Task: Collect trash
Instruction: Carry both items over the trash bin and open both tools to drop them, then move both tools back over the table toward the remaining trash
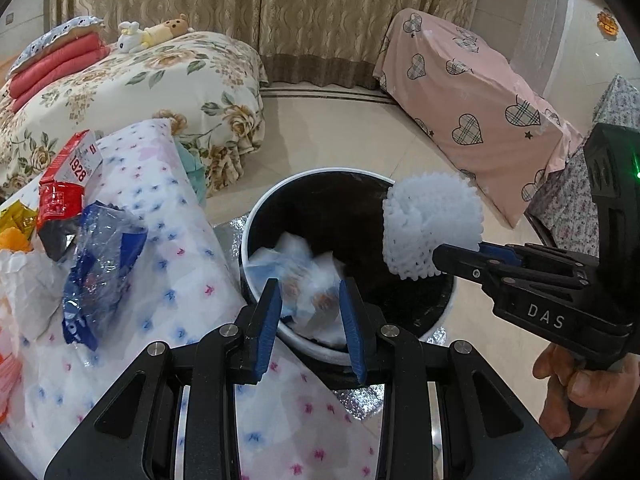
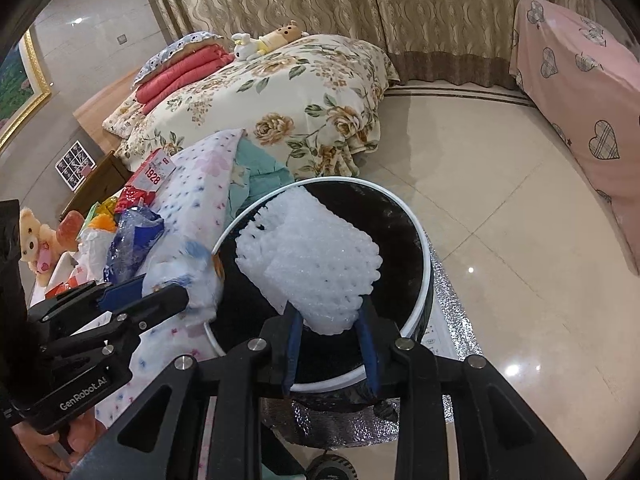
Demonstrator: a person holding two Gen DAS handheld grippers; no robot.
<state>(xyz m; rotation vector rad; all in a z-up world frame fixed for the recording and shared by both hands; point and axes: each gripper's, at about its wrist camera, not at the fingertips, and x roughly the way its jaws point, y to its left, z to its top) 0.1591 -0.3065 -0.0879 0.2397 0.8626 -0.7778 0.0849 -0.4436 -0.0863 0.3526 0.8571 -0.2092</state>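
Left gripper (image 1: 310,316): jaws clamped on a crumpled clear wrapper (image 1: 306,280), held over the near rim of the bin; seen from the right wrist view, it comes in from the left edge (image 2: 168,294) with the wrapper (image 2: 188,276) bunched at its tip.
Right gripper (image 2: 330,340): blue pads pinch the lower end of a white foam net (image 2: 312,264); net sticks up and forward from the jaws, above the bin mouth. In the left wrist view, the gripper (image 1: 460,256) reaches in from the right, net (image 1: 428,228) at the bin's far-right rim.
Bed (image 1: 160,80): floral cover, behind the table, well apart from the bin; folded red blanket (image 1: 52,68) and soft toys (image 1: 152,34) on top.
Pink cover (image 1: 472,108): heart print, draped over furniture at right, across the tiled floor (image 1: 328,132).
Table cloth (image 1: 172,216): white with small blue and pink marks, just left of the bin, edge touching it.
Bin (image 1: 250,236): round, white rim, black liner, on a silver mat (image 2: 452,308). Contents cannot be told apart from the held wrapper.
Trash on table: blue-and-clear plastic bag (image 1: 100,264), red carton (image 1: 64,184) marked 1928, yellow wrapper (image 1: 16,216), all near the cloth's left side.
Hand (image 1: 588,396): grips the right gripper's handle, lower right.
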